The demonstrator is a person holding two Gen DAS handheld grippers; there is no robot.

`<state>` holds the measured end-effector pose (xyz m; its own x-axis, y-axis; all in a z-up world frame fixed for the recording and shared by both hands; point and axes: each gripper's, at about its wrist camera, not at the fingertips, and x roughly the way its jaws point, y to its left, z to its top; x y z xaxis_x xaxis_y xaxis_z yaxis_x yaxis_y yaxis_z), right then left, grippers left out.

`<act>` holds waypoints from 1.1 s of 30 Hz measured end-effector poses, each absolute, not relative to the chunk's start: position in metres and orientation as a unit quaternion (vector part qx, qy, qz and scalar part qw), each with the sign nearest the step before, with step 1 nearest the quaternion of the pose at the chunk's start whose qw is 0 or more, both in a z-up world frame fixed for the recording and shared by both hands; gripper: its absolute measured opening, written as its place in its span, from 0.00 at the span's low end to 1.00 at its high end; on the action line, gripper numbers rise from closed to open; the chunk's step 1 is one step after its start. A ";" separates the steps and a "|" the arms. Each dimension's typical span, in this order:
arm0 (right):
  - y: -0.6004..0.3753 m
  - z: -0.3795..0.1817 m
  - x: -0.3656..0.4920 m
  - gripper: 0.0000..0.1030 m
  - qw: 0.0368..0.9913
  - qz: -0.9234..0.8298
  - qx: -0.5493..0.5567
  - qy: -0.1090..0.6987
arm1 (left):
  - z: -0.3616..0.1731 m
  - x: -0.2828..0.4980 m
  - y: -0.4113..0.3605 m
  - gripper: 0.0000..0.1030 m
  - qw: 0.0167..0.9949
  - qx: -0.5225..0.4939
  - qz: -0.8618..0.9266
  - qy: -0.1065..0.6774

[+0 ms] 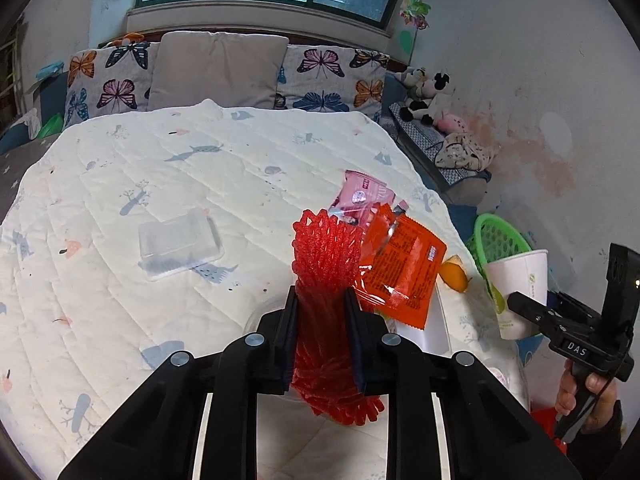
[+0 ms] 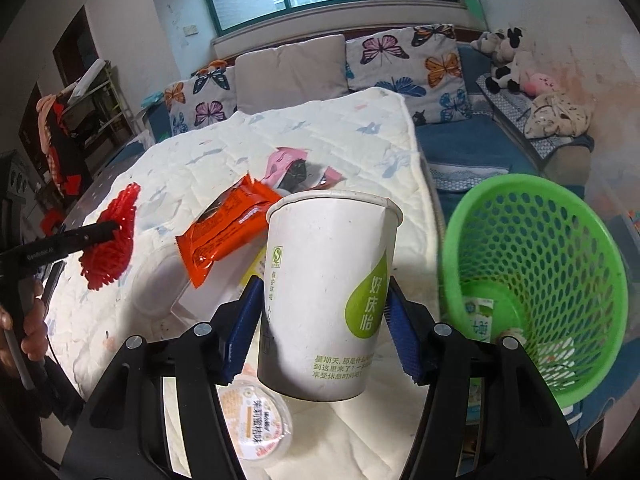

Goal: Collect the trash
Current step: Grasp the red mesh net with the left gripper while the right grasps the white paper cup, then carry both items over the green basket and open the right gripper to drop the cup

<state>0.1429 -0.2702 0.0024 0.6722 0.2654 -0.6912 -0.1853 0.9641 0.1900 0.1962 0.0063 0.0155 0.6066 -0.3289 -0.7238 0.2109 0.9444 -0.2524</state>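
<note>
Trash was lifted off the quilt [image 1: 120,184] in both claws — left gripper [image 1: 322,308] clenched on red foam netting [image 1: 326,256], right gripper [image 2: 322,312] grasping the paper cup [image 2: 328,296]. Next, probably: carry both over the green basket [image 2: 560,248] just beside — then release.

Your left tool [image 1: 321,300] grips the foam net [image 1: 326,248] above the bed [image 1: 120,184]; behind it lie two wrappers [image 1: 400,268], and a clear tray [image 1: 180,244] sits well to its left. Your right tool [image 2: 320,304] clamps the paper cup [image 2: 328,280], with the basket [image 2: 536,264] just to its right, beside the bed, and a lidded tub [image 2: 260,420] below the cup.
</note>
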 end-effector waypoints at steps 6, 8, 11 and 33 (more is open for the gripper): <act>-0.286 0.005 0.139 0.59 0.917 0.106 0.060 0.379 | 0.025 0.194 -0.001 0.21 0.893 -0.076 -0.170 0.410; -0.293 0.006 0.137 0.59 0.918 0.100 0.062 0.379 | 0.028 0.194 -0.009 0.21 0.891 -0.077 -0.181 0.408; -0.305 0.007 0.136 0.59 0.920 0.086 0.063 0.378 | 0.034 0.196 -0.024 0.21 0.889 -0.074 -0.200 0.406; -0.406 -0.014 0.138 0.59 0.915 -0.012 0.058 0.400 | 0.037 0.229 -0.176 0.21 0.854 -0.021 -0.297 0.426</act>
<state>0.1381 -0.4064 -0.0141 0.6802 0.0236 -0.7327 0.0685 0.9931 0.0956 0.2294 -0.1758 0.0374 0.4597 -0.5261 -0.7155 0.4899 0.8222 -0.2898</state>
